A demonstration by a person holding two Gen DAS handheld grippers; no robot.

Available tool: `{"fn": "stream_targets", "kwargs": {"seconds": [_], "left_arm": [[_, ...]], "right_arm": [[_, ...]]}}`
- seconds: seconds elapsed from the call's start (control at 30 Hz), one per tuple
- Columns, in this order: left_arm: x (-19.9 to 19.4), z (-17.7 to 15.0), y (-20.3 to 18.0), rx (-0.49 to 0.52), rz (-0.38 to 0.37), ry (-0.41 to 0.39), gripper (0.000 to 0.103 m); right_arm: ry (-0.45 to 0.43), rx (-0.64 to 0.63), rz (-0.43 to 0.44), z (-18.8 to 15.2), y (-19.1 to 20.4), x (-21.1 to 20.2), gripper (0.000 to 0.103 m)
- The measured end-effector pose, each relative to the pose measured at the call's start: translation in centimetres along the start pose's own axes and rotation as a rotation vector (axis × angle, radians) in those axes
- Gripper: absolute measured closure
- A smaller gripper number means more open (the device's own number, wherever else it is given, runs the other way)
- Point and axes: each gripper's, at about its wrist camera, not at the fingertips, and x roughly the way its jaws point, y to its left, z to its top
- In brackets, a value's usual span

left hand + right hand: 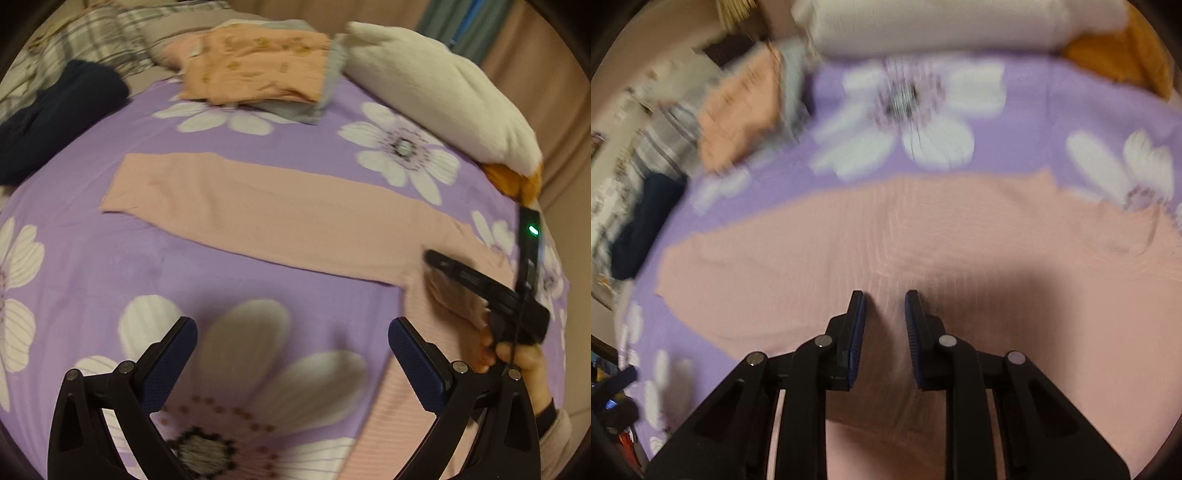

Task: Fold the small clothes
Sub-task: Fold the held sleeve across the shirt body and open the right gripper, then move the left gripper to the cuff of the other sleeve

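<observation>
A pale pink long-sleeved garment (280, 214) lies spread on the purple flowered bedsheet (258, 144), one sleeve stretched out to the left. It also fills the right wrist view (923, 240). My left gripper (291, 332) is open and empty above the sheet, just left of the garment's body. My right gripper (885, 299) hovers low over the garment's body, its jaws a narrow gap apart with nothing clamped between them. It shows in the left wrist view (436, 258) at the right, held by a hand.
A stack of folded clothes, peach on grey (258, 70), lies at the back. A dark navy garment (55, 114) sits at the back left. A white pillow (436, 88) and an orange cloth (517, 181) lie at the back right.
</observation>
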Motion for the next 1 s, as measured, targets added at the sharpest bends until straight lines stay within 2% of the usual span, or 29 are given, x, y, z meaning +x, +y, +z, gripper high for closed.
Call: {"fn": "stream_targets", "kwargs": {"seconds": [0.07,0.13,0.2,0.33,0.5,0.63,0.77,1.0], "left_arm": [[-0.1,0.3,1.8,-0.051,-0.012,-0.003,0.001],[-0.3,0.6,3.7,-0.109,-0.035,-0.008,0.001],[-0.6,0.9,6.0,-0.185,-0.063,-0.020,0.001],[-0.9,1.7,10.9,-0.353,-0.119,-0.045,0.001],[-0.3,2.5,14.7,-0.494,-0.175,-0.077,0.001],[1.4,3.2,16.5,-0.584,-0.251,-0.086,0.001],[3.1,3.7,17.2,-0.634,-0.316,-0.076,0.001],[4.8,5.0,17.9,-0.715,-0.460,-0.138,0.001]], "right_arm": [[-0.016,-0.004,0.004,0.2,0.2,-0.8,0.078],[-0.041,0.041,0.071,-0.1,0.0,-3.0,0.078],[-0.086,0.030,0.101,-1.1,-0.3,-5.5,0.077],[-0.123,0.023,0.175,-4.6,-1.5,-10.3,0.070],[-0.151,0.097,0.228,-8.8,-3.8,-13.0,0.065],[-0.147,0.150,0.233,-10.7,-5.1,-13.6,0.063],[-0.154,0.174,0.224,-11.9,-6.1,-14.3,0.062],[-0.169,0.186,0.191,-12.4,-6.8,-14.8,0.060]]}}
